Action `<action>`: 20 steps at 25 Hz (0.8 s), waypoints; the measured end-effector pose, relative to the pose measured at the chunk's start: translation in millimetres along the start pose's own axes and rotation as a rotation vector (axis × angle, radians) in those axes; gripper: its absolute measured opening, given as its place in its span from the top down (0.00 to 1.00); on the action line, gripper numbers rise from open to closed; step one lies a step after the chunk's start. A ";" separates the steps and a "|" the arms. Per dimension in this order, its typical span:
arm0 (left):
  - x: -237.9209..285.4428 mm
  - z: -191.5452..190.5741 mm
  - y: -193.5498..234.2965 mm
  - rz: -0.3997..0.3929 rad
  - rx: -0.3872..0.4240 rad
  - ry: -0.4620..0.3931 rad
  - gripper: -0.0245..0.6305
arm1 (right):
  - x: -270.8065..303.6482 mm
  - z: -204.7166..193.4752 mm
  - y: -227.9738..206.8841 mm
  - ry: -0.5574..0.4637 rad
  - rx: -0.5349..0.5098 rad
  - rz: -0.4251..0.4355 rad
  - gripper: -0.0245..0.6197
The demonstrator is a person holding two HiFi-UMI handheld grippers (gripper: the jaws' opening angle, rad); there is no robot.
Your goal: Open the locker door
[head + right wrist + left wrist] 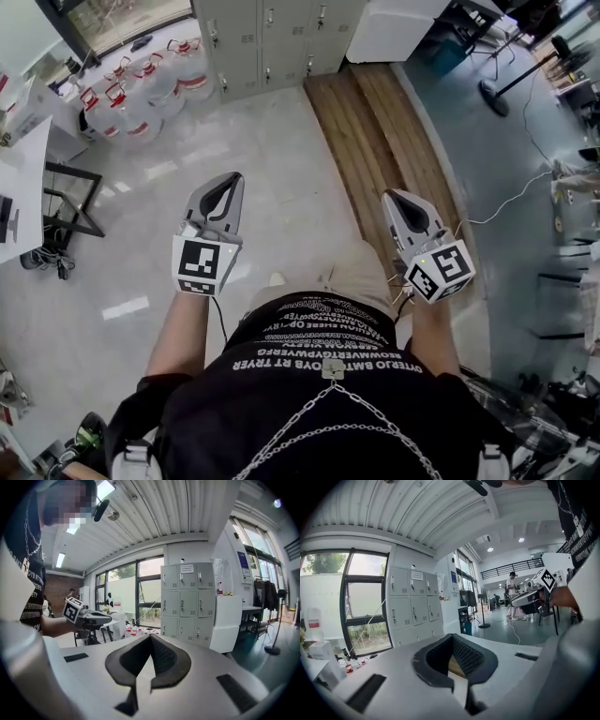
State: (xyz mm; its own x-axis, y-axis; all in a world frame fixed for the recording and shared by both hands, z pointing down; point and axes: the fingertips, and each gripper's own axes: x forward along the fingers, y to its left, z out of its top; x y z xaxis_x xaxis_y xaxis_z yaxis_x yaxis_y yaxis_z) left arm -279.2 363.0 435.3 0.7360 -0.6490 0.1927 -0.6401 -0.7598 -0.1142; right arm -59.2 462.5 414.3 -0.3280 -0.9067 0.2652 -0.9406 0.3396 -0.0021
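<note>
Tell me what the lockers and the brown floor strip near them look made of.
Lockers: probably painted sheet metal, matte pale grey, judging by flat doors with small handles. Floor strip: seemingly wood planks, brown, with lengthwise seams showing.

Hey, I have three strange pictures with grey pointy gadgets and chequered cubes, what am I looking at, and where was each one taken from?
No robot here: a person stands in a room holding a hand-held grasping tool in each hand. The head view comes from a camera on their head, looking down: the left tool and the right tool point over the floor towards grey lockers. The chequered cubes are part of the tools. The other two pictures come from a camera riding on each tool, looking along its jaws. Both tools are closed and hold nothing. Water jugs stand on the floor near the lockers, whose doors look shut.
</note>
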 end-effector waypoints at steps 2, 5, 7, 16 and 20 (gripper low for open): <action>4.6 -1.7 -10.3 -0.018 -0.001 0.007 0.96 | -7.8 -3.7 -6.2 -0.004 0.022 -0.010 0.97; 14.1 -3.2 -19.4 -0.034 0.006 0.017 0.96 | -7.0 -9.5 -12.9 -0.009 0.040 -0.004 0.97; 20.1 -4.3 -20.4 -0.028 0.006 0.029 0.96 | -0.7 -12.5 -17.1 -0.010 0.047 0.015 0.97; 72.7 -2.6 4.8 0.119 -0.023 0.095 0.96 | 61.9 -18.5 -76.9 -0.025 0.098 0.166 0.97; 133.3 5.8 -4.1 0.109 -0.061 0.119 0.96 | 80.4 -18.7 -130.6 -0.025 0.067 0.165 0.97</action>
State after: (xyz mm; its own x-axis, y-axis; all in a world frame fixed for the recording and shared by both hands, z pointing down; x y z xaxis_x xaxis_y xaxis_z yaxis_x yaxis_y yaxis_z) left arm -177.1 279.4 455.8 0.6325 -0.7153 0.2971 -0.7296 -0.6790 -0.0817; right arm 38.9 349.8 453.9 -0.4794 -0.8464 0.2320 -0.8774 0.4674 -0.1078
